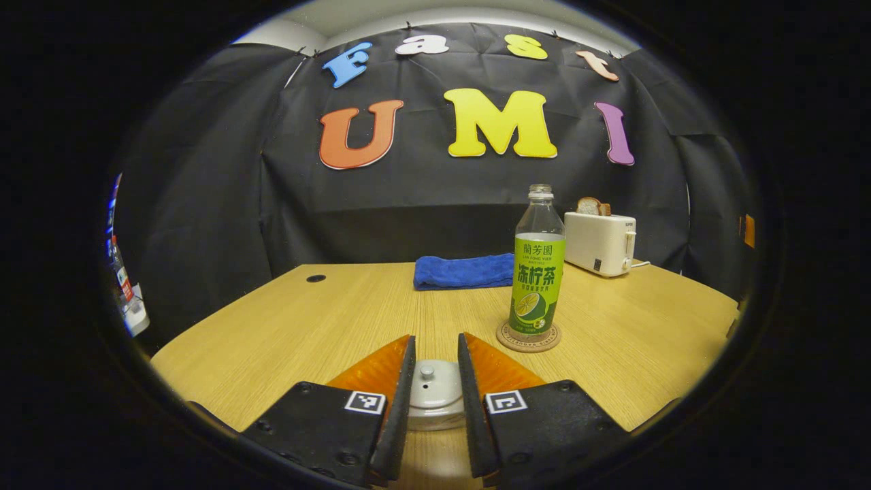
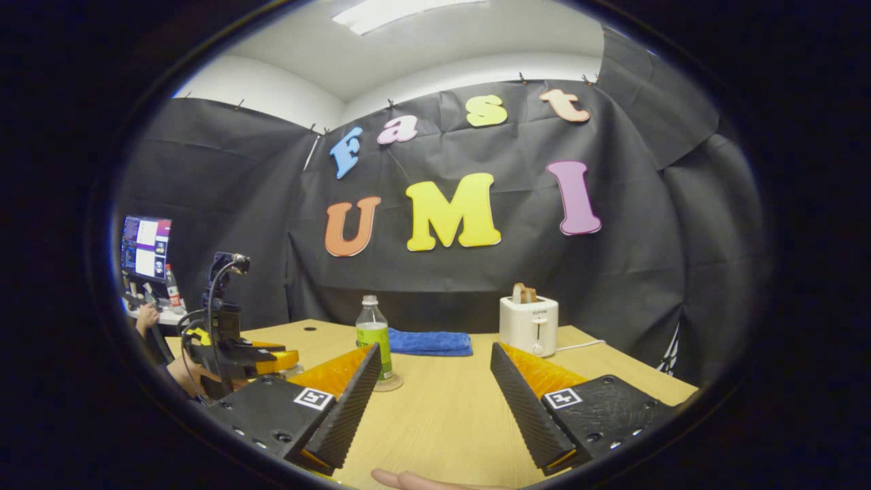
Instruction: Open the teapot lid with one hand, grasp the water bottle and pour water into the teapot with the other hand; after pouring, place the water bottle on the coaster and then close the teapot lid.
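Observation:
The white teapot lid (image 1: 435, 391) with its small knob (image 1: 426, 371) lies low between the fingers of my left gripper (image 1: 436, 338). The fingers stand a narrow gap apart on either side of the knob and do not touch it, so the gripper is open. The green-labelled water bottle (image 1: 537, 272) stands upright and uncapped on a round coaster (image 1: 529, 338), just right of and beyond the lid. My right gripper (image 2: 433, 350) hangs wide open above the table, holding nothing. In its view the bottle (image 2: 373, 337) stands to the left, and the left gripper (image 2: 272, 361) is farther left, held by a hand.
A folded blue cloth (image 1: 465, 271) lies at the back of the wooden table (image 1: 286, 327). A white toaster (image 1: 600, 241) with bread stands at the back right. A fingertip (image 2: 408, 480) shows at the bottom of the right gripper view. A monitor (image 2: 145, 248) is off to the left.

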A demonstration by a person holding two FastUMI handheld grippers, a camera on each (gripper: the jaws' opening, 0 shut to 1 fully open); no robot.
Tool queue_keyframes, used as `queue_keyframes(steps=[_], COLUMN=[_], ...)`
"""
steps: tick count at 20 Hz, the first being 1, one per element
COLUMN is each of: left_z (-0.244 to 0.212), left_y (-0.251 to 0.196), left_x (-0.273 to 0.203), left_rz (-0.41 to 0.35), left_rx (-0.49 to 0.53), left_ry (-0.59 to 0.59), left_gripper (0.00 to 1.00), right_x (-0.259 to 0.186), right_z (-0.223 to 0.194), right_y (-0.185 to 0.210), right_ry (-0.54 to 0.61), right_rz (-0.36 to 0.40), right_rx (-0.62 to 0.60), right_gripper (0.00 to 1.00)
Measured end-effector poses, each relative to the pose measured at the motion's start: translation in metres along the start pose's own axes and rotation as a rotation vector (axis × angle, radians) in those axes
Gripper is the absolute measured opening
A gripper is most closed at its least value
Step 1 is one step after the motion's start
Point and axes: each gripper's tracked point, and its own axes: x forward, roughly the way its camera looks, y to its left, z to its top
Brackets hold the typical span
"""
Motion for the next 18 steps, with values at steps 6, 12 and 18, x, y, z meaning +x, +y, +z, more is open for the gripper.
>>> queue_keyframes(steps=[6,12,18], left_z=[0.034,0.086,0.11], left_y=[-0.003,-0.005,-0.006], left_x=[-0.027,-0.088,-0.142], left_rz=[0.0,-0.008,0.004], left_rx=[0.006,-0.033,-0.043], left_ry=[-0.03,-0.07,-0.08], left_gripper=[0.98,0.98,0.99], right_x=[-0.015,-0.045,-0.061], right_z=[0.024,0.055,0.06], right_y=[-0.007,-0.016,-0.016], right_ry=[-0.012,0.004,0.048], right_rz=[-0.085,-0.18,-0.223], right_rx=[-0.052,-0.078,-0.039], right_gripper=[0.96,0.97,0.96])
